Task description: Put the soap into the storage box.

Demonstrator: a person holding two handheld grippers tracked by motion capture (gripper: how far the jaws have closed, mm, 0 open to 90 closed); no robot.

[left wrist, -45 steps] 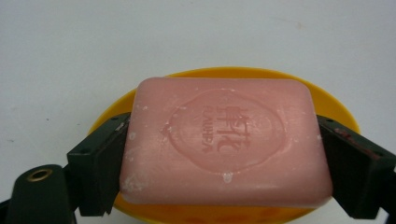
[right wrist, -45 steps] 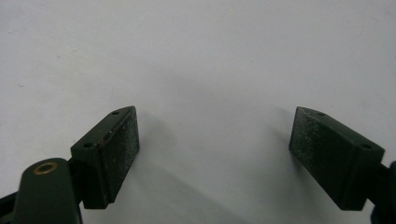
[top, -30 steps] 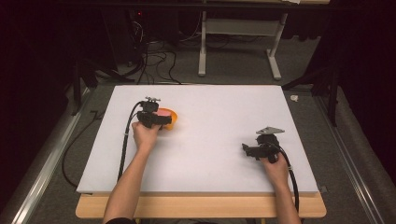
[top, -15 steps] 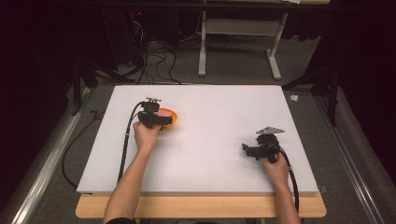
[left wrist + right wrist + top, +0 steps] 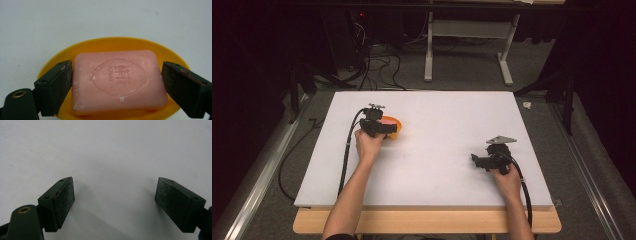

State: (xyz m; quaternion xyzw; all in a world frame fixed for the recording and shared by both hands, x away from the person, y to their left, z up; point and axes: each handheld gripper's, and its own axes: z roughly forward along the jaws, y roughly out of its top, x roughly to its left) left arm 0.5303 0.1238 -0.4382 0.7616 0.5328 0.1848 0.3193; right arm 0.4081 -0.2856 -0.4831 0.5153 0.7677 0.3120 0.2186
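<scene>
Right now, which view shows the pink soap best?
The left gripper view: the soap lies close up in the yellow dish, between the open jaws. The high view shows a small pink patch behind the left gripper.

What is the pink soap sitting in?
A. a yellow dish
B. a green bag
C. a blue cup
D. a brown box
A: in the left gripper view the pink soap lies in a yellow dish, between the open jaws of the left gripper.
</scene>
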